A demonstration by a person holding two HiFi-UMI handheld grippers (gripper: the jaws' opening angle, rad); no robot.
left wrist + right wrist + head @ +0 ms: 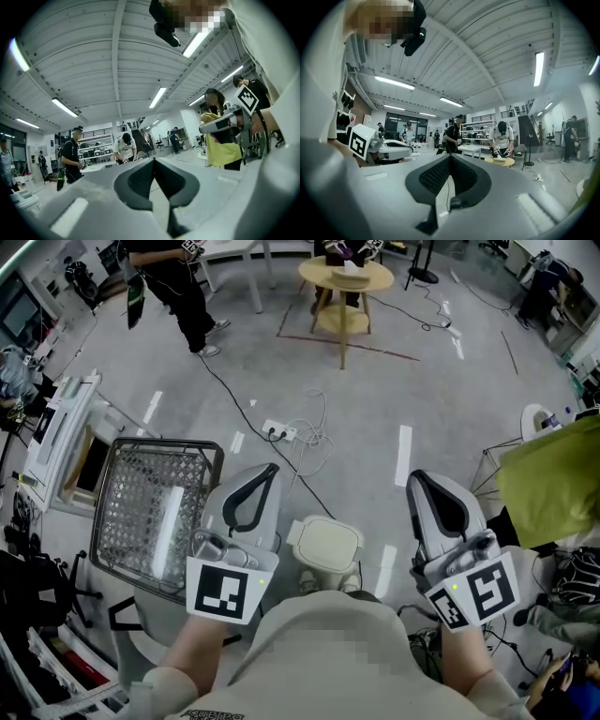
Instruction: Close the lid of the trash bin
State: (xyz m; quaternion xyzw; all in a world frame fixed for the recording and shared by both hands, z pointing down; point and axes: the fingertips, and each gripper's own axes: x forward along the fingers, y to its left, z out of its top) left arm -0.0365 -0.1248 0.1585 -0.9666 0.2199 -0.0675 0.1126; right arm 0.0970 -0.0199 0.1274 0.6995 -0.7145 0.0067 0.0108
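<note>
A small white trash bin (pixel 323 554) stands on the floor just in front of me. Its cream lid (pixel 326 542) lies flat on top. My left gripper (pixel 272 468) is held up to the left of the bin, its jaws shut with nothing between them. To the bin's right, my right gripper (pixel 415 476) is also shut and holds nothing. Neither touches the bin. Both gripper views look out across the room and ceiling, so the bin is hidden there; the left gripper (pixel 153 160) and right gripper (pixel 450 156) show tips that meet.
A wire mesh cart (pixel 155 507) stands at the left. A power strip (pixel 279 432) with loose cable lies on the floor ahead. Farther off are a round wooden table (pixel 345 277) and a person in black (pixel 178 287). A yellow-green cloth (pixel 553 488) hangs at right.
</note>
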